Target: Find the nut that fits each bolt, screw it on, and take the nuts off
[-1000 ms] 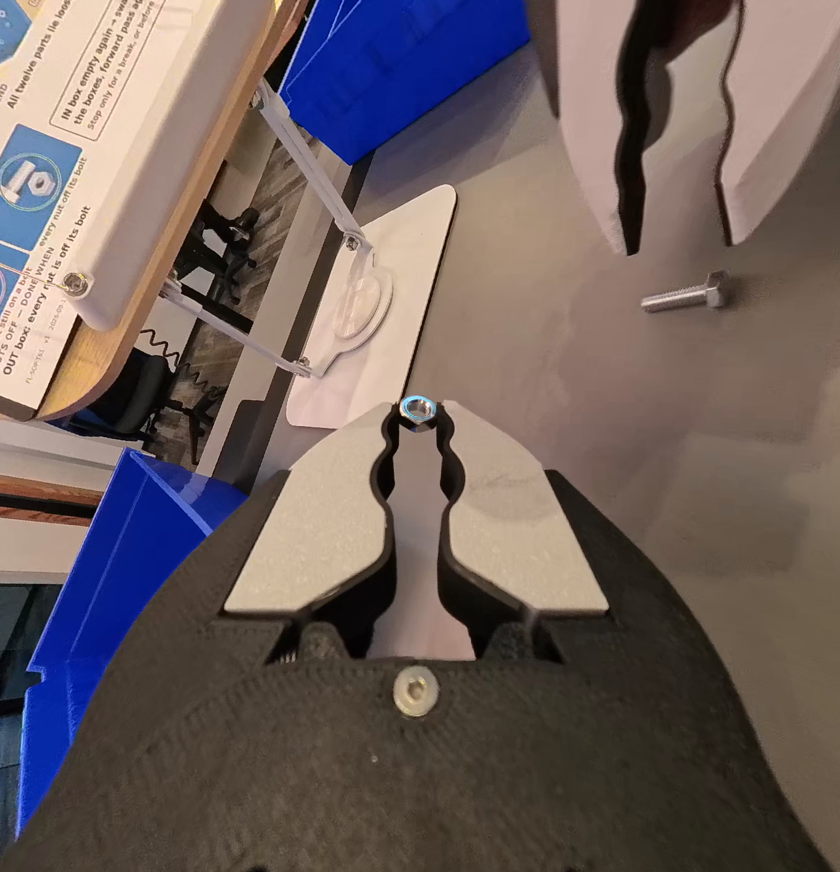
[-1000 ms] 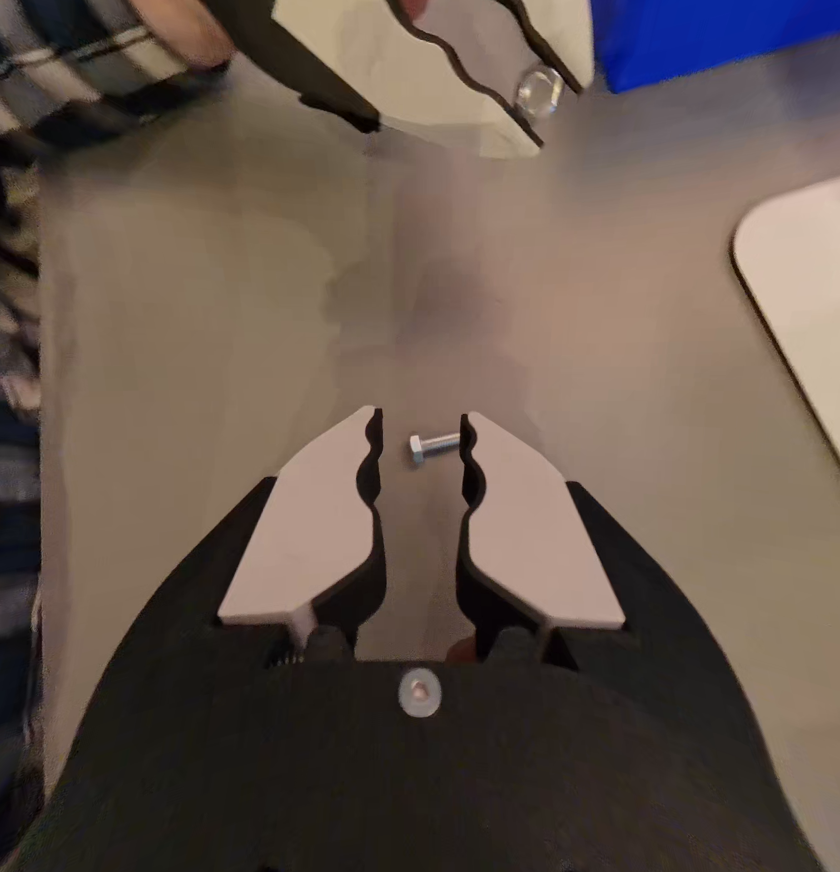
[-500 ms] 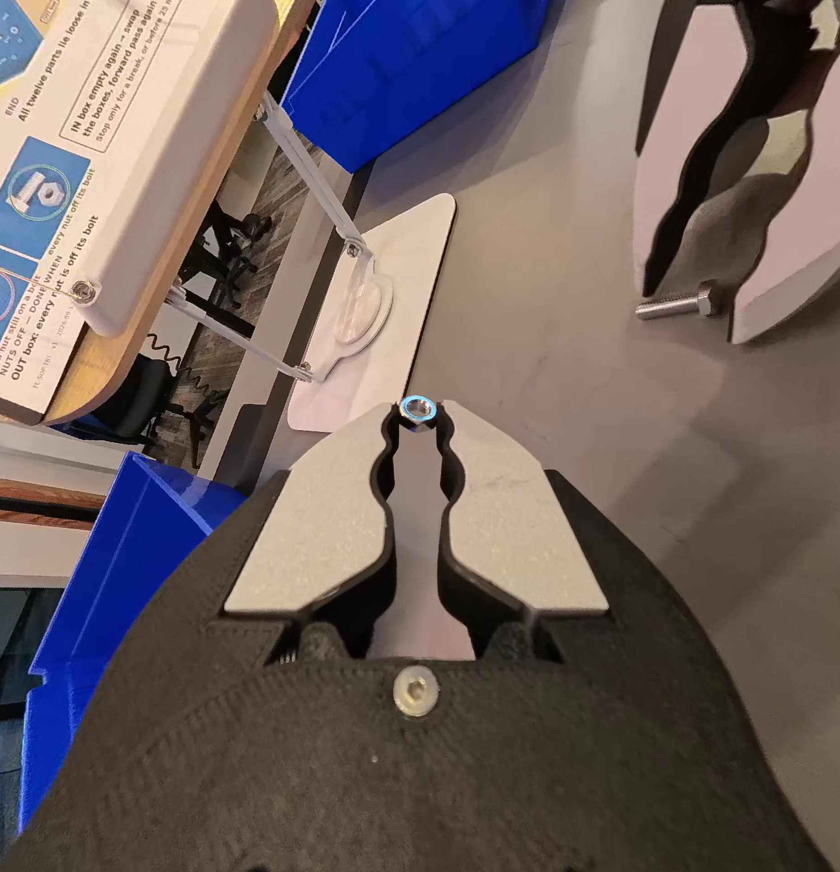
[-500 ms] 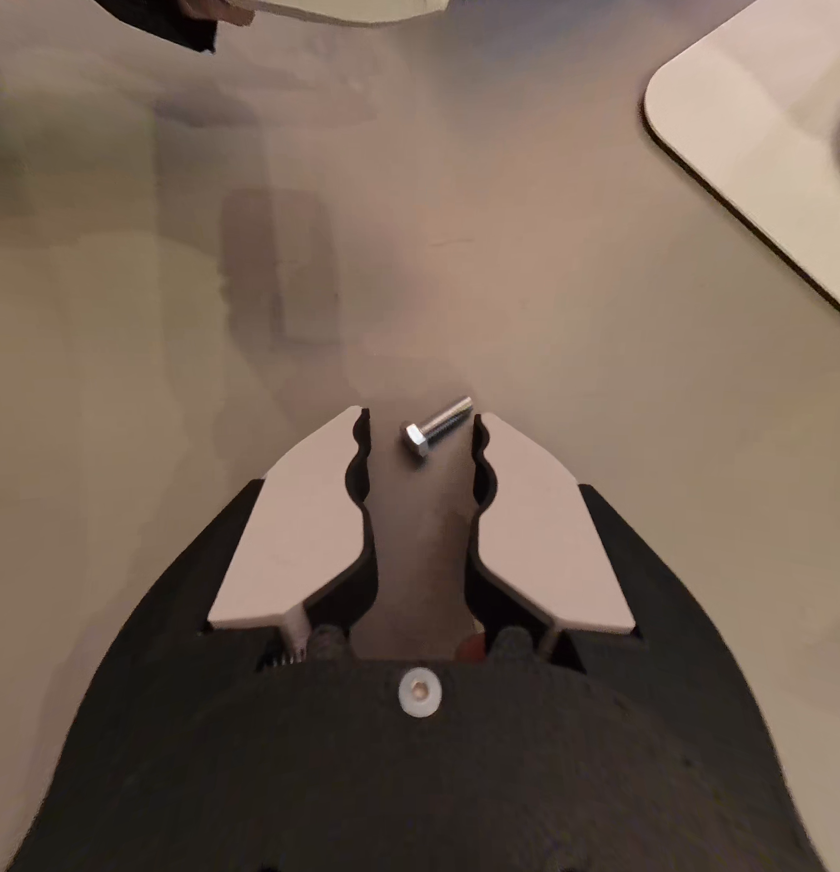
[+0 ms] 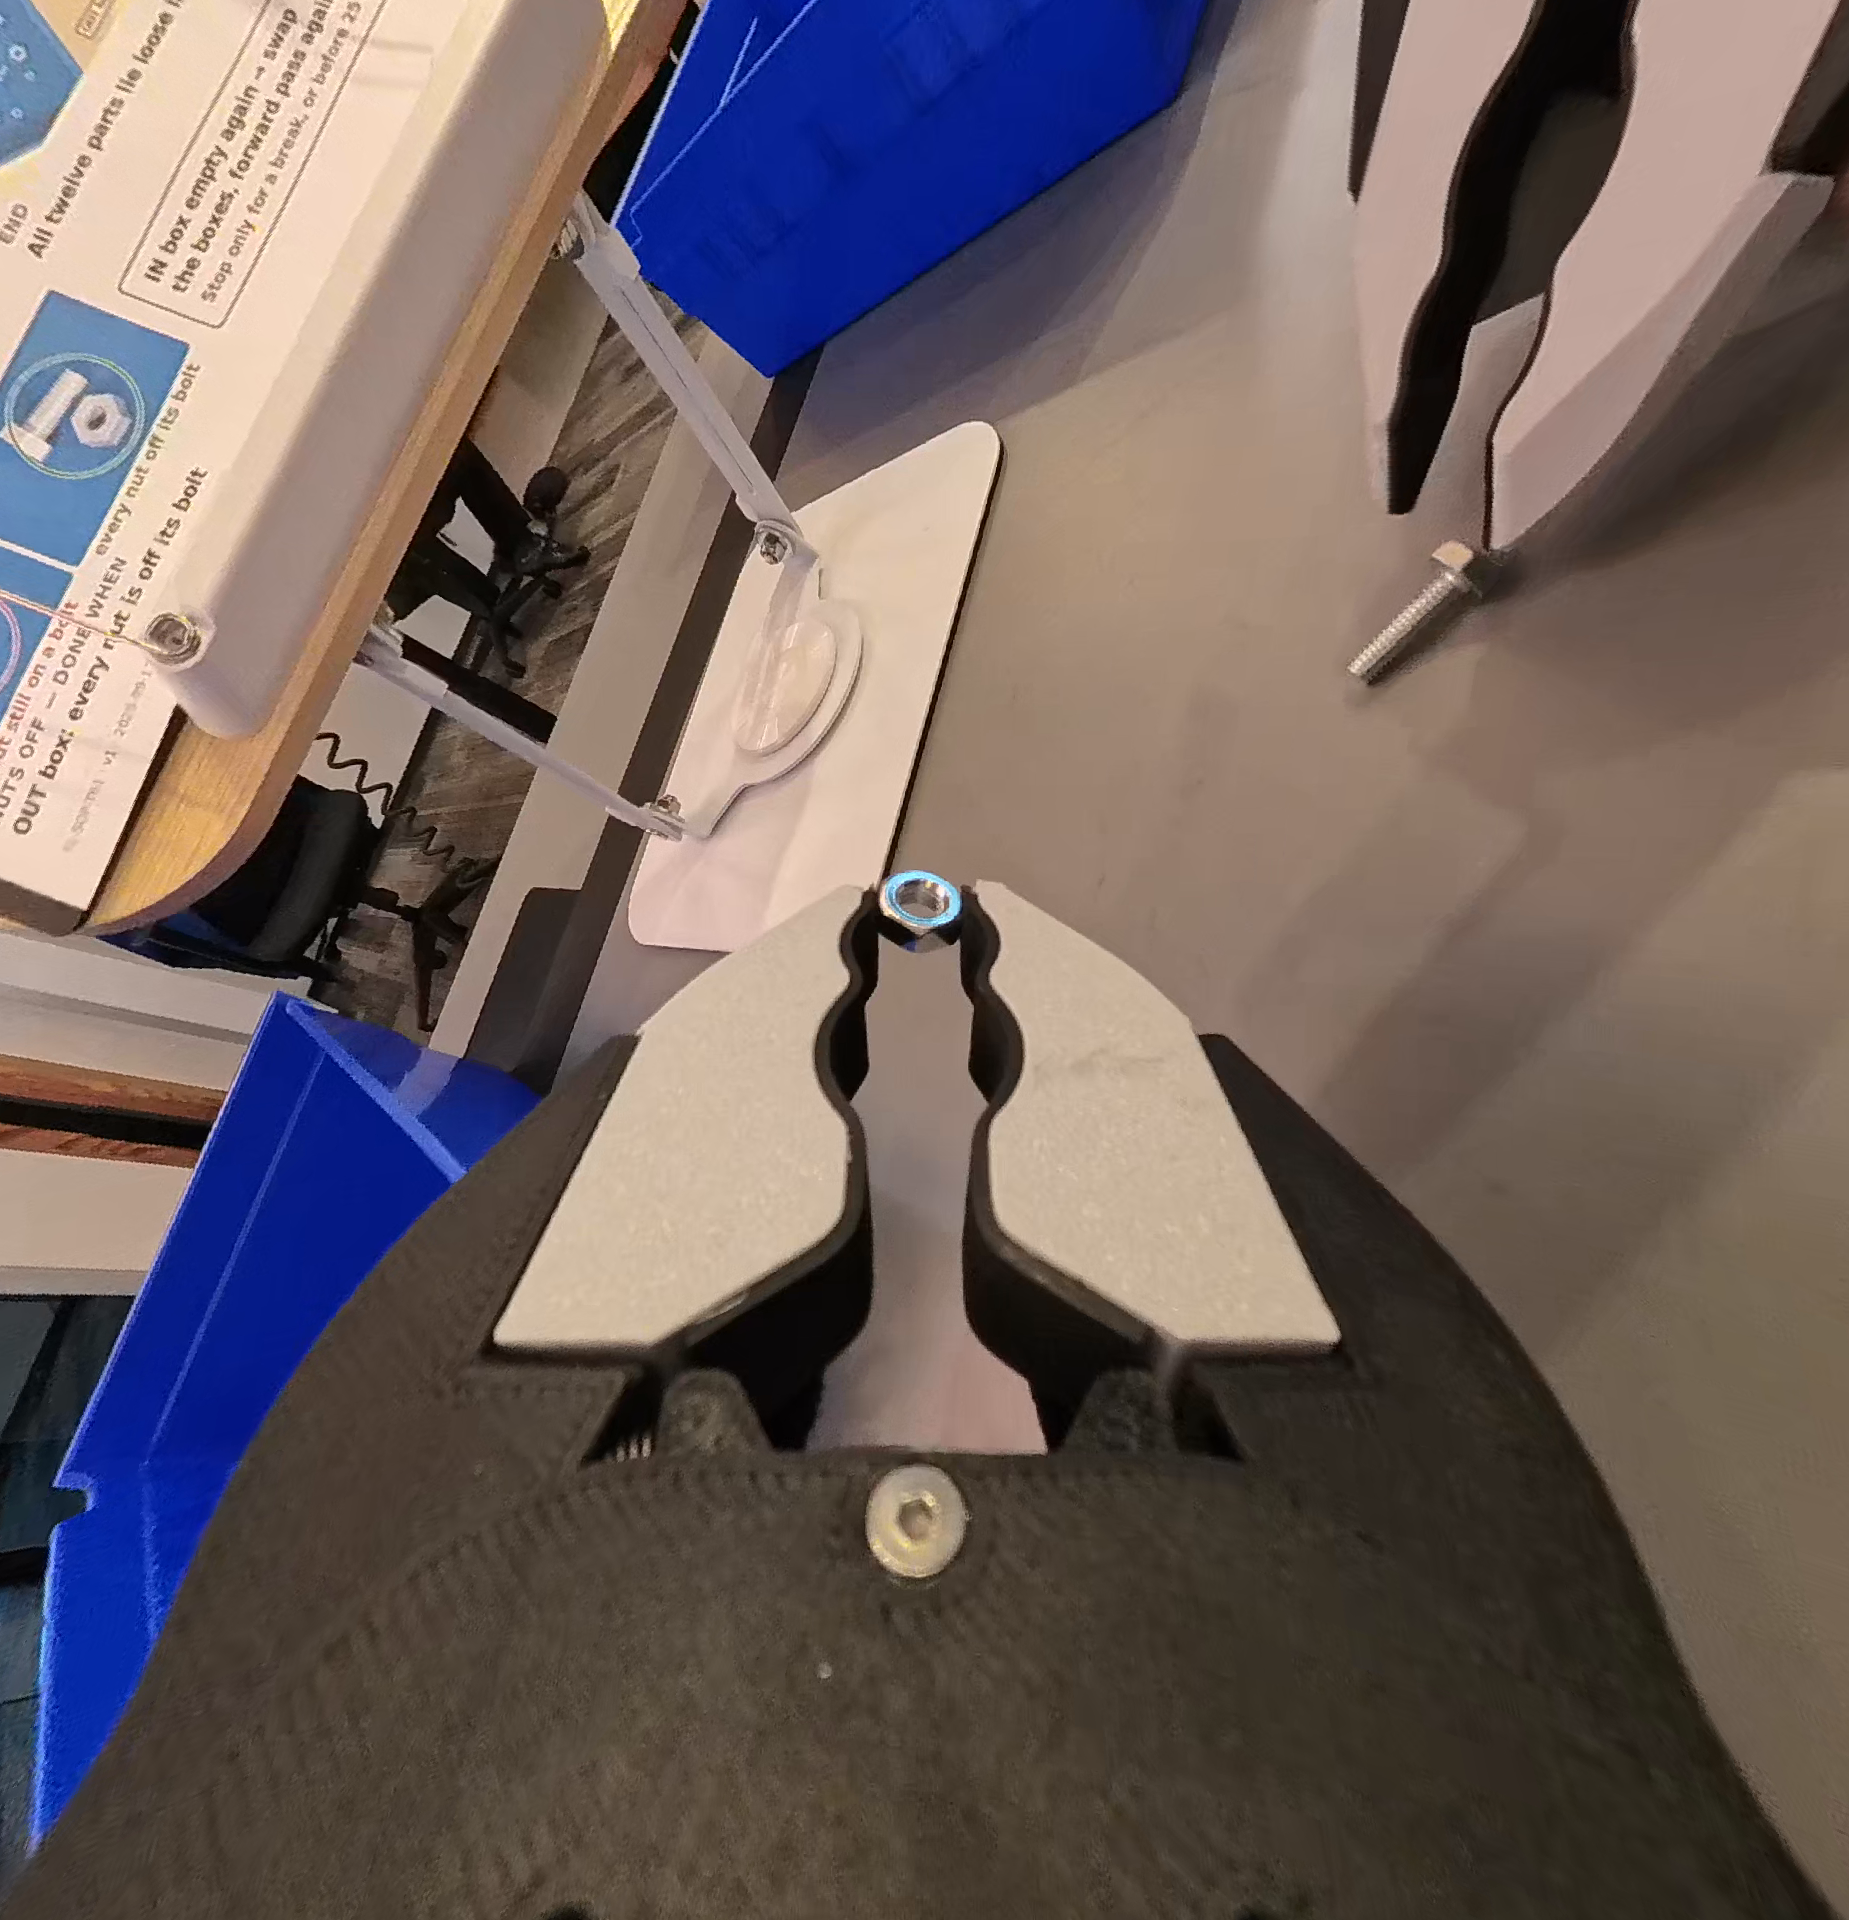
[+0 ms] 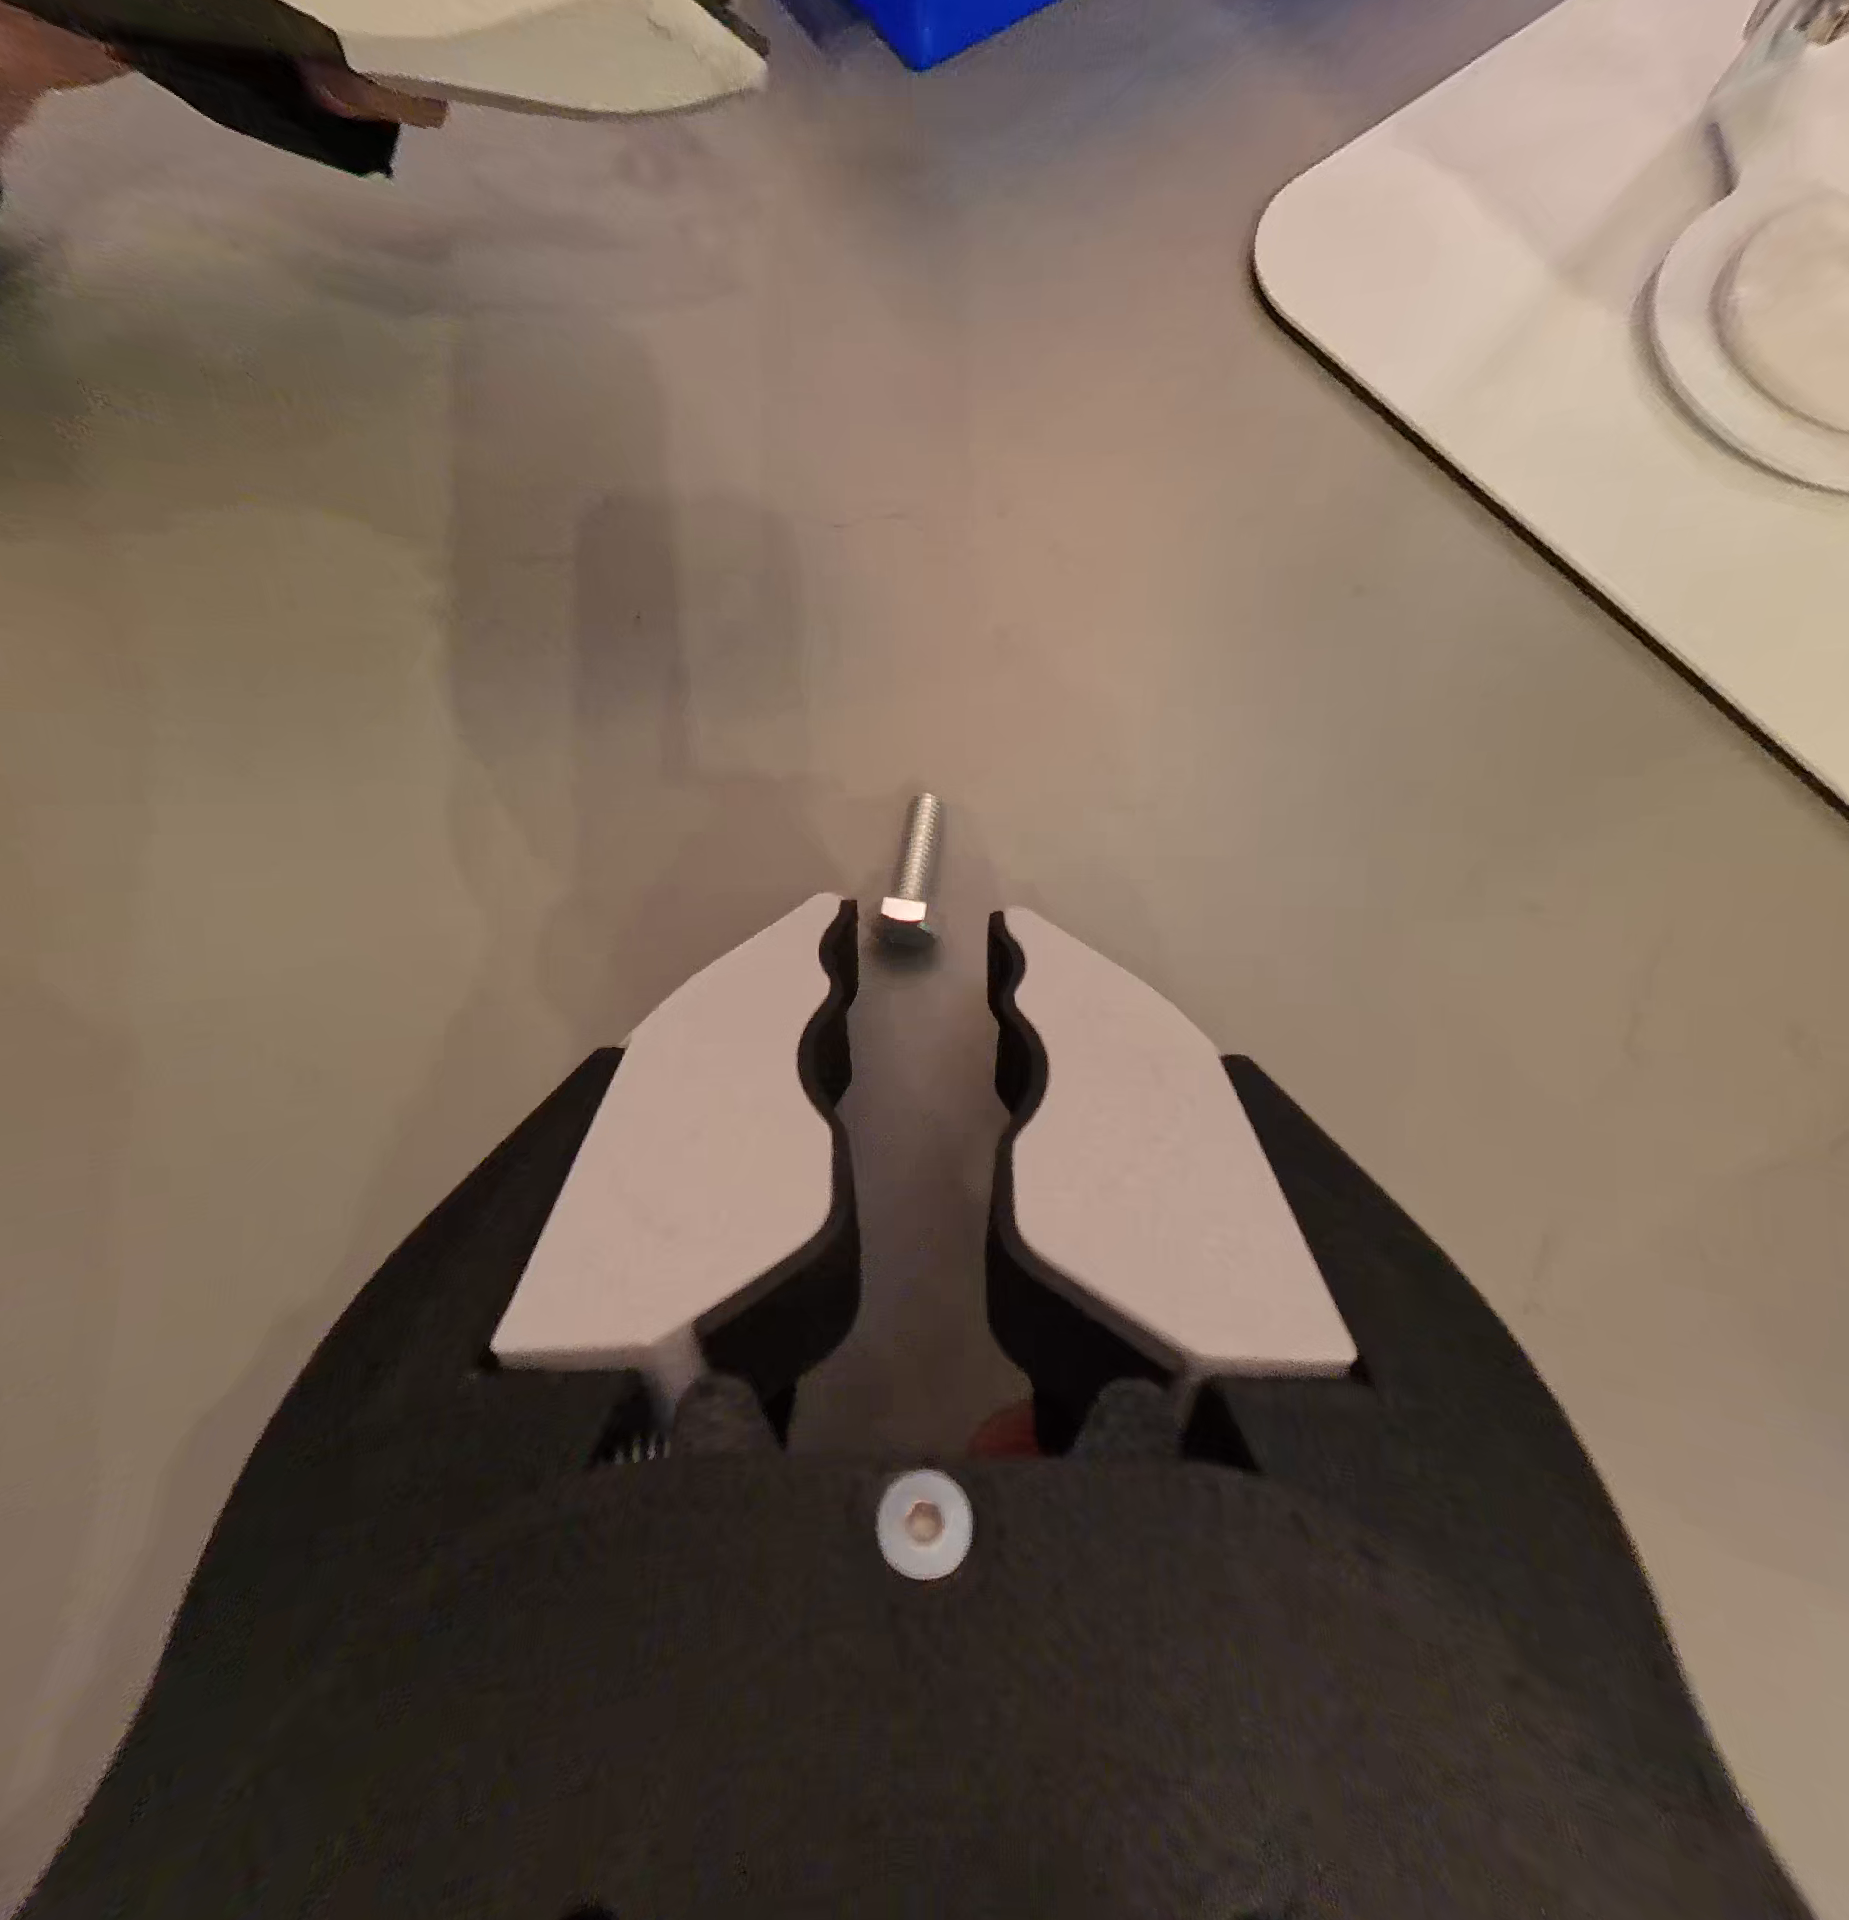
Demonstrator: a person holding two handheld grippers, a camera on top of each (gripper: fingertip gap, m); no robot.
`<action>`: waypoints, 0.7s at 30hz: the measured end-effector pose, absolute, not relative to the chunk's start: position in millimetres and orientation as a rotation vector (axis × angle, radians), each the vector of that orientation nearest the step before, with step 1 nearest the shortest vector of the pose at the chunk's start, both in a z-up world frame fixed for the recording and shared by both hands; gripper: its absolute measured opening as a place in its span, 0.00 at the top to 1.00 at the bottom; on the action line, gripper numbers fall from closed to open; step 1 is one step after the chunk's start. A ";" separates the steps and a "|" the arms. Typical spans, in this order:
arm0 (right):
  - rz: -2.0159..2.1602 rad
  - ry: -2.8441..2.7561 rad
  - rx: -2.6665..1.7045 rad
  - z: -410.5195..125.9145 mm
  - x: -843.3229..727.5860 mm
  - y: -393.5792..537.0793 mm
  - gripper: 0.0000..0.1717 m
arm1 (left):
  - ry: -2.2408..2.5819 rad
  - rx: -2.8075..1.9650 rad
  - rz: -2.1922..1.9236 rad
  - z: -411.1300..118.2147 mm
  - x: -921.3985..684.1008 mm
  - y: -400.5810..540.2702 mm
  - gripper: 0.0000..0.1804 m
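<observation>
With the left tongs point(image 5: 920, 914) clenched on the small silver hex nut point(image 5: 921, 908), the released right tongs point(image 6: 920, 925) should centre on the silver hex-head bolt point(image 6: 912, 878) lying on the grey bench point(image 6: 1211, 831) before squeezing.

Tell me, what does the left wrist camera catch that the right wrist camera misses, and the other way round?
Only the left wrist view shows the nut pinched at the left gripper tips, the tilted instruction board and two blue bins.

Only the right wrist view shows daylight between the right gripper fingers and the bolt head.

Both show the bolt lying on the grey table, and the white stand base.
</observation>
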State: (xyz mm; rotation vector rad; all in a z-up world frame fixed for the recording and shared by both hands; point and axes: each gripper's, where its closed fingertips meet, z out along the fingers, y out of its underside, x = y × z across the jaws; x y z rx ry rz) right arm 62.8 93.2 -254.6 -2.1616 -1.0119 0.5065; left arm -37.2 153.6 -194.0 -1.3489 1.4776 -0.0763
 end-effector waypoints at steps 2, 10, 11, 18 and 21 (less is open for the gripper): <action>0.539 -1.018 -2.161 -255.8 58.1 91.7 0.85 | 1.480 -1.349 -0.074 -194.6 -36.0 153.4 0.92; 0.483 -0.994 -2.207 -268.3 53.4 94.6 0.90 | 1.479 -1.353 -0.076 -195.7 -35.2 154.5 0.92; 0.481 -0.994 -2.207 -268.3 52.9 94.9 0.90 | 1.482 -1.353 -0.075 -196.4 -34.7 154.6 0.92; 0.483 -0.994 -2.075 -244.1 52.4 99.5 0.91 | 1.486 -1.362 -0.079 -198.1 -32.8 155.4 0.92; 0.452 -1.046 -1.960 -217.2 51.6 102.9 0.91 | 1.495 -1.365 -0.075 -200.3 -30.9 155.5 0.92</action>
